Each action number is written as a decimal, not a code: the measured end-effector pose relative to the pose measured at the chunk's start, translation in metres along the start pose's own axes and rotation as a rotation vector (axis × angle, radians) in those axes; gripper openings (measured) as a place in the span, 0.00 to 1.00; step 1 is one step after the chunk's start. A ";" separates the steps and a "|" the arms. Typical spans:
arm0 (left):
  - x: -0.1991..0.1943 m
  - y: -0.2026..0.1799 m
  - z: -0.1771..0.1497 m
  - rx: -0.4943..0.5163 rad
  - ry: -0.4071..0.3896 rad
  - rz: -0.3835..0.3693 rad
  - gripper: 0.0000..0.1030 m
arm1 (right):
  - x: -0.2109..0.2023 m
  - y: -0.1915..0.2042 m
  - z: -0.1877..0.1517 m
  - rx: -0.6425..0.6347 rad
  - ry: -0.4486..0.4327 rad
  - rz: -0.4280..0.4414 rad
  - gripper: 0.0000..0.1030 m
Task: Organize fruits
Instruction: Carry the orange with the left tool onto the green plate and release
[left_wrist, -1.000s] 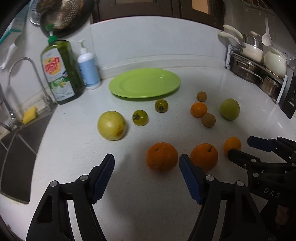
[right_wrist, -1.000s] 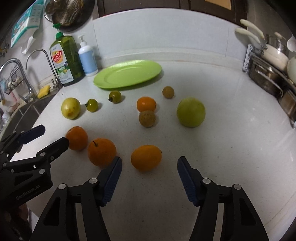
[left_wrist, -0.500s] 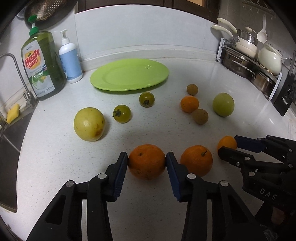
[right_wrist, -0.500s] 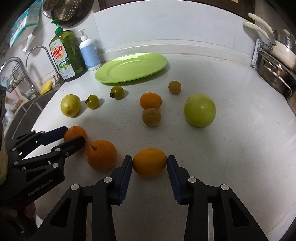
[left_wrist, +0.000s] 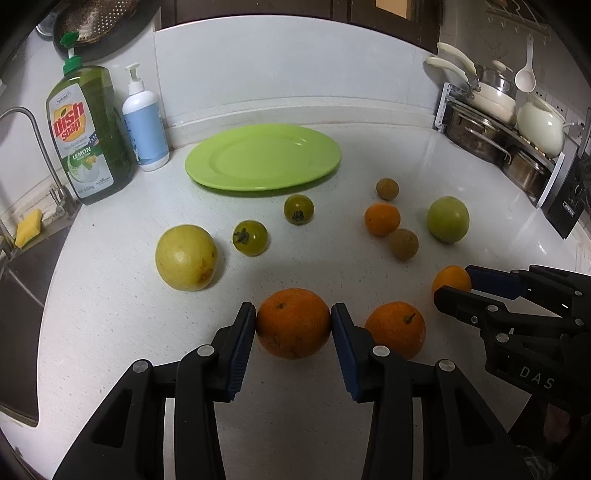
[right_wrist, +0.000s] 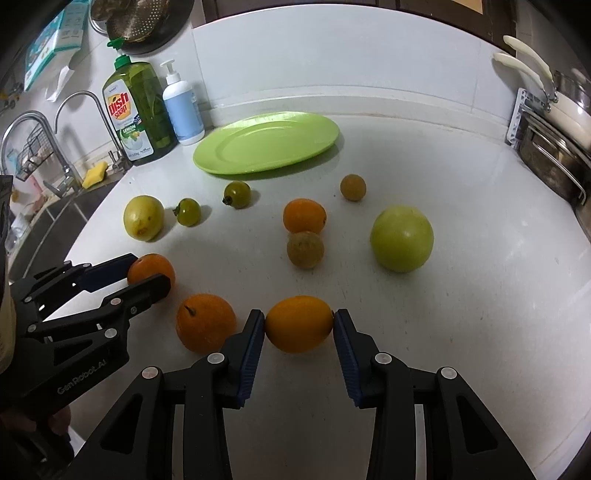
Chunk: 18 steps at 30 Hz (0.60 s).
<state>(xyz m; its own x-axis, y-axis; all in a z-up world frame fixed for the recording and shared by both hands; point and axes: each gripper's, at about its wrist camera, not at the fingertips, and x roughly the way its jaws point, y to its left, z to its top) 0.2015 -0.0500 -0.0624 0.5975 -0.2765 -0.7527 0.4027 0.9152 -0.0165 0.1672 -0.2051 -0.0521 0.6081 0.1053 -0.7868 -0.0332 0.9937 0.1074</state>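
Item, my left fingers: pitched steeply down toward the white table, blue pads pressed on either side of a large orange that sat on the table surface, closed only as far as the fruit's width allowed. Item, my right fingers: likewise angled downward, pads clamped on the two ends of a smooth yellow-orange fruit, also resting on the table. The two tools lay side by side and converged slightly, each visible at the edge of the other's view. Item, a stemmed orange: loose on the table between the two gripped fruits, touching neither pad that I could tell. Item, a small orange, two brown round fruits, a green apple-like fruit, two green tomatoes and a large yellow fruit: scattered farther off. Item, a green plate: beyond the fruit near the back wall, nothing on it. Item, a dish soap bottle and a pump bottle: upright beside the plate.
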 end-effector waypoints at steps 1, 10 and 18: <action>-0.001 0.001 0.002 0.000 -0.005 0.006 0.40 | -0.001 0.001 0.003 -0.004 -0.007 0.003 0.39; -0.012 0.012 0.041 -0.010 -0.083 0.020 0.40 | -0.003 0.010 0.038 -0.034 -0.073 0.040 0.39; -0.004 0.032 0.084 0.029 -0.128 0.018 0.40 | 0.007 0.014 0.096 -0.065 -0.144 0.058 0.39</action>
<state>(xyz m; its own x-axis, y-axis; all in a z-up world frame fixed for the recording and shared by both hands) 0.2699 -0.0441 -0.0043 0.6877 -0.2971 -0.6624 0.4098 0.9120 0.0164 0.2471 -0.1945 0.0028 0.7111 0.1601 -0.6847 -0.1194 0.9871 0.1068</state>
